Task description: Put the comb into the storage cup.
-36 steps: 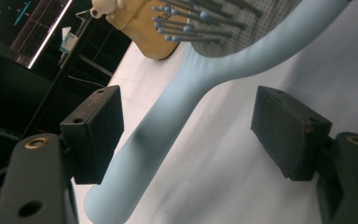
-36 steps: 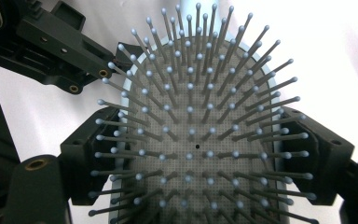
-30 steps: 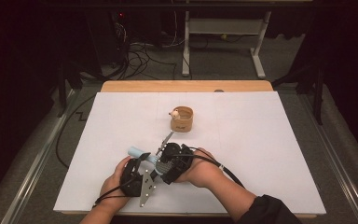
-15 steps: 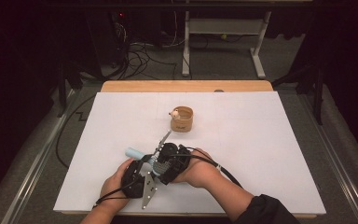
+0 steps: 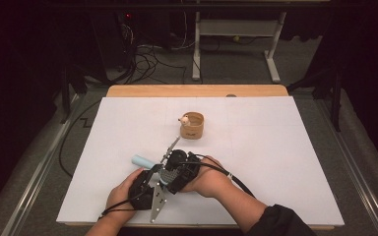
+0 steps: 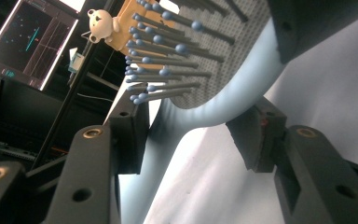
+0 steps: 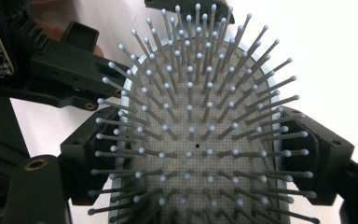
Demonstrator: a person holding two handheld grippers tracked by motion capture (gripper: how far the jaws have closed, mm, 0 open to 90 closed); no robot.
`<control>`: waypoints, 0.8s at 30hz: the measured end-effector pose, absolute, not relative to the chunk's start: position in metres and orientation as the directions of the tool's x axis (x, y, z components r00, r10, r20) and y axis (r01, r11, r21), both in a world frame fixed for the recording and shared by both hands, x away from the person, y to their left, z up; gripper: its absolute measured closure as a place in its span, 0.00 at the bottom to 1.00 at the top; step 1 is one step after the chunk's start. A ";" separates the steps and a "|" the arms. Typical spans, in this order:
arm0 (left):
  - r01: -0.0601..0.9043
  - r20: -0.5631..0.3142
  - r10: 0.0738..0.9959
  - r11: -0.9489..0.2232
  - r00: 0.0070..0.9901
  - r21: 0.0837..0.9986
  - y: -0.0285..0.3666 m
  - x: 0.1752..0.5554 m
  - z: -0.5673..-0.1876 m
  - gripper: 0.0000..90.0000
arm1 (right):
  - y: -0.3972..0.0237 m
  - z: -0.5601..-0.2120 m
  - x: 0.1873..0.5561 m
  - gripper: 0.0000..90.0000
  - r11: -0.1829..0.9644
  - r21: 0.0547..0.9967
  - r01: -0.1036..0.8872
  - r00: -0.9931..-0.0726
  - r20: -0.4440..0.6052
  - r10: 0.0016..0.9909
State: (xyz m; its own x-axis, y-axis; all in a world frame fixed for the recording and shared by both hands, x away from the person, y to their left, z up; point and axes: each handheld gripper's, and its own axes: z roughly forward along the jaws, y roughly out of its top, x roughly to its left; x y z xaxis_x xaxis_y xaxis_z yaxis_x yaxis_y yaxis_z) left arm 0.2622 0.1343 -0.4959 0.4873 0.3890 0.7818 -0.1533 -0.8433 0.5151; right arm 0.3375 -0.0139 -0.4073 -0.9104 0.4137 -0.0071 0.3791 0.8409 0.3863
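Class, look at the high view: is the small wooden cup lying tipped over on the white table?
No, the cup stands upright on the white table, its open top facing up, beyond the two hands holding the hairbrush.

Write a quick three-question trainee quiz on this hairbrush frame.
1. True or false: the right gripper is shut on the head of the hairbrush.
2. What perches at the rim of the wooden cup? A) a small bear figure B) a spoon C) a lid
3. Which part of the hairbrush runs between the jaws of the left gripper?

Key: 1 true. 2 A. 3 the handle; those jaws have just been closing, with a gap showing at one pad.
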 end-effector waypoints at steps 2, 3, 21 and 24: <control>-0.156 0.786 0.388 -0.845 0.481 0.512 0.135 0.262 -0.496 0.58 | -0.014 -0.407 0.338 0.23 0.840 0.386 0.380 -0.910 -0.007 0.415; -0.156 0.785 0.391 -0.843 0.481 0.515 0.135 0.262 -0.496 0.60 | -0.014 -0.407 0.337 0.23 0.842 0.384 0.379 -0.910 -0.009 0.414; -0.203 0.860 0.329 -0.880 0.391 0.429 0.133 0.257 -0.499 0.73 | -0.015 -0.402 0.338 0.23 0.830 0.397 0.391 -0.906 0.009 0.423; -0.205 0.866 0.321 -0.885 0.384 0.418 0.132 0.257 -0.499 0.74 | -0.015 -0.402 0.338 0.23 0.828 0.399 0.395 -0.906 0.016 0.424</control>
